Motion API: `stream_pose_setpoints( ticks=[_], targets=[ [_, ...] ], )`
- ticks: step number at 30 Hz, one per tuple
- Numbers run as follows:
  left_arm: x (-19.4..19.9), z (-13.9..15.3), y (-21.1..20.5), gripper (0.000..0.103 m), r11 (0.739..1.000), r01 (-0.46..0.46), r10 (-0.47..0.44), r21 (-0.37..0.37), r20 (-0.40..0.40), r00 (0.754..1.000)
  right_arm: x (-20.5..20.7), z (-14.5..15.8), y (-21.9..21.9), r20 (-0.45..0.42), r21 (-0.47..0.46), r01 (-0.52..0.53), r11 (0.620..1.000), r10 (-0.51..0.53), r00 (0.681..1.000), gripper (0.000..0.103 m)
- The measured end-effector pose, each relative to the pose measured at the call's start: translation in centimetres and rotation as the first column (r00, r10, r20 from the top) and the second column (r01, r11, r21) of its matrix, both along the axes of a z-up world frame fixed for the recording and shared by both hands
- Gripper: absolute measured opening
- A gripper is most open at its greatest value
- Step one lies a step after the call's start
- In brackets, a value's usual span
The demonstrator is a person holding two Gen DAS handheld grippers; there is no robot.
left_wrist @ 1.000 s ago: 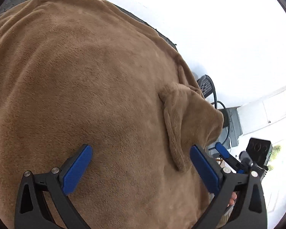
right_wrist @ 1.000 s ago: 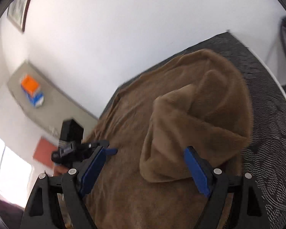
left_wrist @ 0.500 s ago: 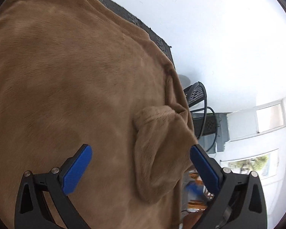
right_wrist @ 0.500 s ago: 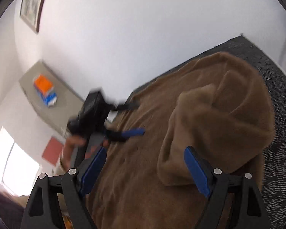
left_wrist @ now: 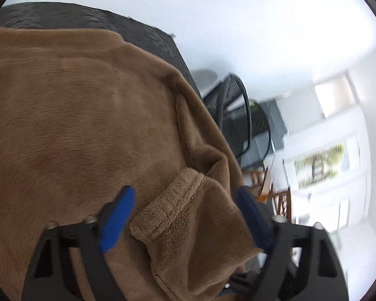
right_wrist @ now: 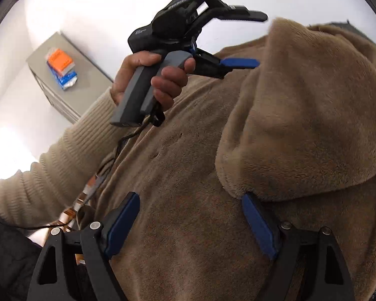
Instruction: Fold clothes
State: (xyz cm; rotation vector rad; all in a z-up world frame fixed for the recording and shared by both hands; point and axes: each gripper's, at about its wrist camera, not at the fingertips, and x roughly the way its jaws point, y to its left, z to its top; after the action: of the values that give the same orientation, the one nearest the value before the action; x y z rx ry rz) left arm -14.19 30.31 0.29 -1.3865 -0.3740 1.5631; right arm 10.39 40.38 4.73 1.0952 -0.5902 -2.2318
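Observation:
A brown fleece garment [left_wrist: 75, 125] lies spread over a dark table [left_wrist: 87, 22]. Its ribbed sleeve cuff [left_wrist: 178, 215] sits between the fingers of my left gripper [left_wrist: 185, 215], which is open around it. In the right wrist view a person's hand [right_wrist: 158, 80] holds the left gripper [right_wrist: 255, 39] open at the top edge of a folded-over flap [right_wrist: 308, 125] of the garment [right_wrist: 183, 170]. My right gripper [right_wrist: 191, 223] hovers low over the cloth, open. Its right finger [right_wrist: 260, 225] touches the flap's lower edge.
A black mesh chair [left_wrist: 235, 115] stands past the table's right edge, with wooden chairs [left_wrist: 275, 193] and a bright window [left_wrist: 323, 168] behind. A grey cabinet [right_wrist: 87, 75] against the wall bears orange and blue boxes [right_wrist: 60, 62]. A beige knit sleeve [right_wrist: 62, 155] crosses the lower left.
My left gripper has dropped toward the sleeve cuff, which now lies between its fingers. My right gripper has come closer to the cloth, and the hand with the left gripper now fills its view.

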Motion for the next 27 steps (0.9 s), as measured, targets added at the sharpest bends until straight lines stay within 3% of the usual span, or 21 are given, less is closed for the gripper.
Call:
stream_pose_setpoints(
  ticks=[7,9,16,27],
  targets=[
    [1.7,-1.2,1.2,0.047,0.991,0.118,-0.119,-0.055,-0.018,0.993,-0.2,-0.2,-0.5,0.013,-0.021,-0.002,1.0,0.002,1.0,0.086],
    [2.0,-1.2,0.8,0.044,0.99,0.131,-0.132,-0.044,-0.02,0.991,-0.5,0.2,-0.6,0.012,-0.016,-0.001,1.0,0.002,1.0,0.086],
    [3.4,1.2,-0.3,0.044,0.98,0.192,-0.187,0.041,-0.097,0.977,-0.3,0.5,-1.0,0.011,-0.011,-0.002,1.0,0.002,1.0,0.086],
    [3.8,0.3,2.7,0.044,0.951,0.295,-0.307,-0.093,-0.187,0.933,0.3,0.7,-0.9,0.011,-0.007,-0.002,1.0,0.002,1.0,0.086]
  ],
)
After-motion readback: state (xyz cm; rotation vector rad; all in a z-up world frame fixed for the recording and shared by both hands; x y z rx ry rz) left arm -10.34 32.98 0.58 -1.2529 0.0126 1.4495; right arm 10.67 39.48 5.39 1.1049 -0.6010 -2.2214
